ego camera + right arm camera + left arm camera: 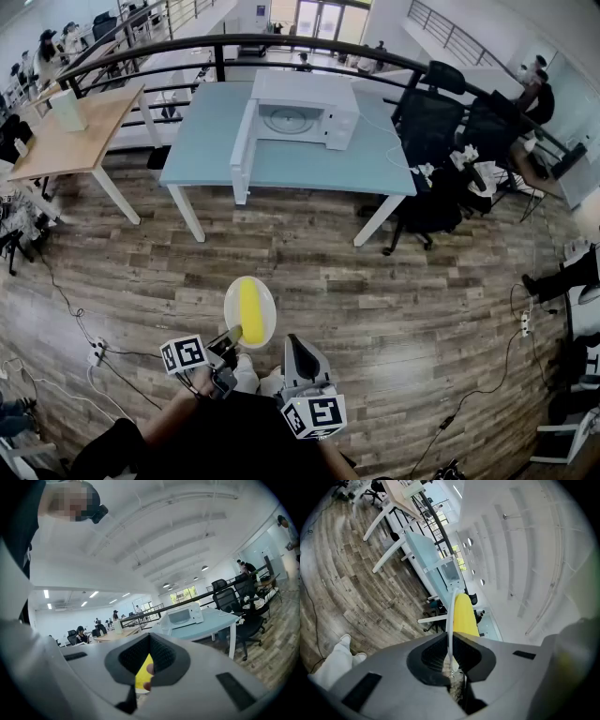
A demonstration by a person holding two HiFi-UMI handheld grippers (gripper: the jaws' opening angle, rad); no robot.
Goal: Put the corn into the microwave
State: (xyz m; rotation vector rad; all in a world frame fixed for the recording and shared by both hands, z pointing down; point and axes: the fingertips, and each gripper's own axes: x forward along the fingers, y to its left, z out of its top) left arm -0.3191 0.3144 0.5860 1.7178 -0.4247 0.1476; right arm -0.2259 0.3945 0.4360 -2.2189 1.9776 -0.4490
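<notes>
A stretch of wooden floor (pixel 375 281) lies between the person and the far light-blue bench (pixel 206 150), on which the white microwave (pixel 305 111) stands with its door (pixel 242 150) swung open to the left, showing the round turntable inside. Left of it is a wooden bench (pixel 84 131), right of it a cluster of dark office chairs (pixel 427 122), and a black railing (pixel 281 42) curves behind both; cables (pixel 75 319) trail over the floor at the near left. The corn (pixel 251 311) lies flat on a white plate (pixel 265 314) well short of the bench, its long axis running from near to far, roughly toward the open microwave. The left gripper (pixel 230 336) is clamped on the plate's near rim, jaws almost together with the thin edge pinched between them, and carries it out over the floor. The right gripper (pixel 296 341) hangs just right of the plate with its jaws closed and nothing between them, aimed toward the bench
</notes>
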